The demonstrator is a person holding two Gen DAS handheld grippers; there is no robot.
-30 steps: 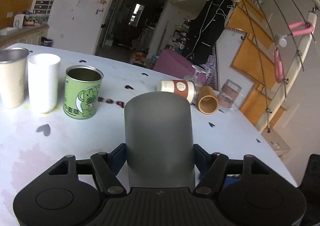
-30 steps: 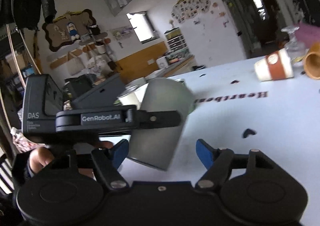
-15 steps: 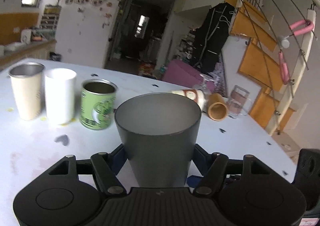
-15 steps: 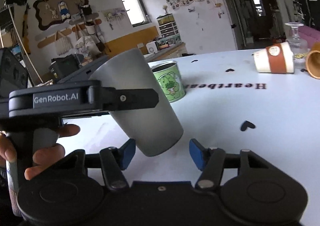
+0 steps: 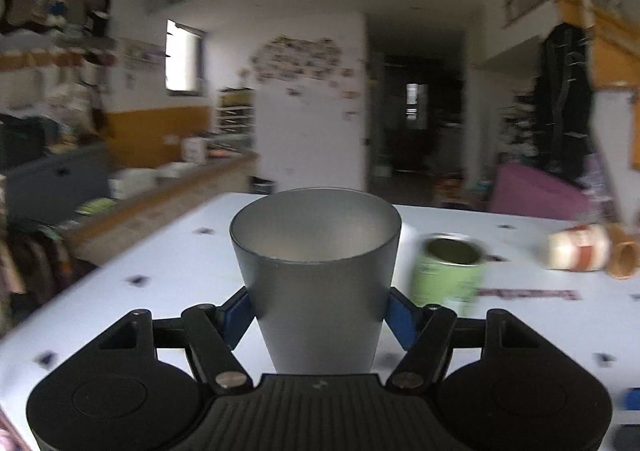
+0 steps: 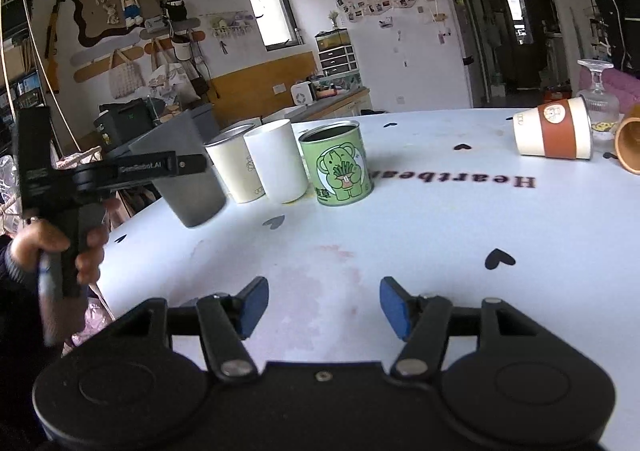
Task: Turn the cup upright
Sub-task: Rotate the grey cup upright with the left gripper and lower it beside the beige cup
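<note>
Grey cup (image 5: 316, 271) is pinched mouth-up in our left gripper (image 5: 316, 311) just above the table (image 6: 440, 235) beside the cream cup (image 6: 236, 167), while our right gripper (image 6: 320, 305) hangs wide open, holding nothing.

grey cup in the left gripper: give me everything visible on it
The grey cup is a plain, matte, tapered tumbler, wider at the rim, apparently metal or plastic, and looks empty. The left gripper clamps its lower wall between blue pads. It is mouth-up, slightly tilted, with its base just above the white table, left of the cream cup.
</note>
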